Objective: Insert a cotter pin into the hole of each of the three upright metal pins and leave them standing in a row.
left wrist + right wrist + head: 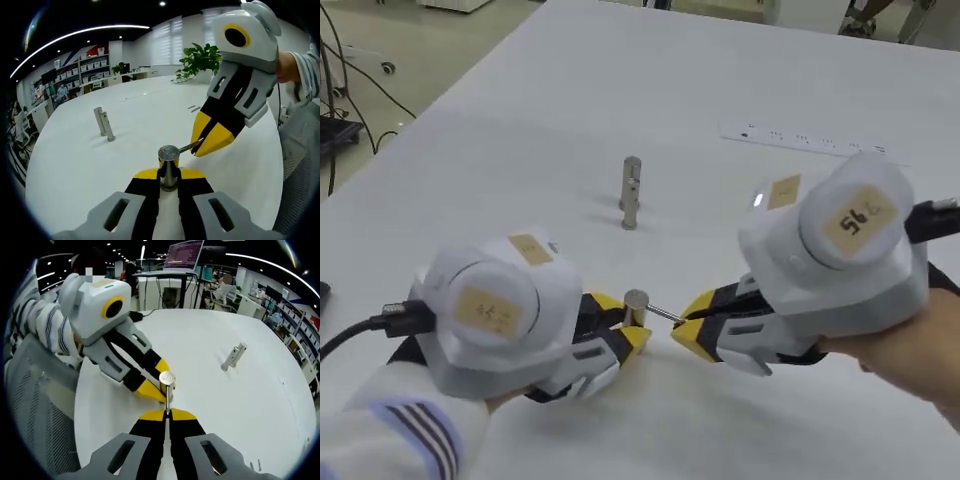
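Digits on my right gripper's (692, 322) label (865, 215) look like 565; the left label (492, 313) is too blurred to read. Three metal pins: the clamped pin (636, 303) upright in my left gripper's (623, 322) jaws, the far pair (107, 127) distinct in the left gripper view, overlapping in the head view. The right jaws pinch one cotter pin (663, 313), tip at the clamped pin.

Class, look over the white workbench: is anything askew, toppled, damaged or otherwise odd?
Nothing stands out. Two silver cylindrical metal pins stand upright close together; the third silver metal pin is upright in the left tongs, and the right tongs hold a thin wire cotter pin at its side.
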Tool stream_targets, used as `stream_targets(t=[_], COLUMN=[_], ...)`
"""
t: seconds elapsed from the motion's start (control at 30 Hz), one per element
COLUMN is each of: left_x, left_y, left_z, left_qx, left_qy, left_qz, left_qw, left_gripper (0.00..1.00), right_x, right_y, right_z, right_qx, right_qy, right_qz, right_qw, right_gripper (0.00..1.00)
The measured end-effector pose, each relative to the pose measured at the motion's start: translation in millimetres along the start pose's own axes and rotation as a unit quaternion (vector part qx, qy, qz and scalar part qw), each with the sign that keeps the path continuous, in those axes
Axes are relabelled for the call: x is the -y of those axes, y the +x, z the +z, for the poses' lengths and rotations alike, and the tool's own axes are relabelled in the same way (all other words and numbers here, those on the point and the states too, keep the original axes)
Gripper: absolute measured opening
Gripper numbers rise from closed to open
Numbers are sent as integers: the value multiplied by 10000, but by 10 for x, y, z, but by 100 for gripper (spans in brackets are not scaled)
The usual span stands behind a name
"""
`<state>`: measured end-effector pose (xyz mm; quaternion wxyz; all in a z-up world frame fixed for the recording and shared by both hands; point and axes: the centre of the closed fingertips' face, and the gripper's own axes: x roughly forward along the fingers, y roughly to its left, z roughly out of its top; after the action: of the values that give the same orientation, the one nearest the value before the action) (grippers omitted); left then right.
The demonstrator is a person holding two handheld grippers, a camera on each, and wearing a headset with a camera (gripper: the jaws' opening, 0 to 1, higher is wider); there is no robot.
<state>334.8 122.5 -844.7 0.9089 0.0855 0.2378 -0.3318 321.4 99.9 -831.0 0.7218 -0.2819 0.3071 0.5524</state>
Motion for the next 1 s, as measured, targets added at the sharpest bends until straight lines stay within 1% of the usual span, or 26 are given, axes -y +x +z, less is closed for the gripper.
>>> stream_targets(t=[0.13, 0.2, 0.3, 0.43, 0.53, 0.63, 0.83, 0.93, 1.0], left_x=[-5, -7, -7, -6, -6, -11, -7, -6, -5], left_y=[-2, -3, -2, -2, -1, 4, 6, 8, 8], left_z=[1, 0, -1, 0, 0, 1, 2, 3, 3], left_qx=[1, -7, -17, -8, -11, -13, -9, -8, -6], left_qy=[-20, -26, -17, -8, 2, 2, -2, 2, 2], left_qz=[-2, -24, -41, -31, -44, -56, -58, -62, -63], left_qw=[10000, 10000, 10000, 10000, 10000, 10000, 10000, 10000, 10000], left_gripper=[11, 11, 11, 11, 11, 11, 11, 11, 11], right_x=[15, 14, 4, -1, -9, 12, 30, 18, 11], right_y=[54, 77, 116, 133, 111, 69, -21, -41, -43], right_z=[57, 87, 138, 161, 165, 127, 90, 95, 100], right_qx=[99, 137, 165, 210, 300, 241, 209, 225, 230], right_qy=[210, 221, 142, 47, 141, 78, 73, 68, 82], right_qz=[23, 37, 37, 59, 102, 52, 15, 42, 55], right_qw=[9997, 9997, 9998, 9998, 9994, 9997, 9998, 9997, 9997], right_gripper=[3, 3, 3, 4, 9, 10, 9, 4, 3])
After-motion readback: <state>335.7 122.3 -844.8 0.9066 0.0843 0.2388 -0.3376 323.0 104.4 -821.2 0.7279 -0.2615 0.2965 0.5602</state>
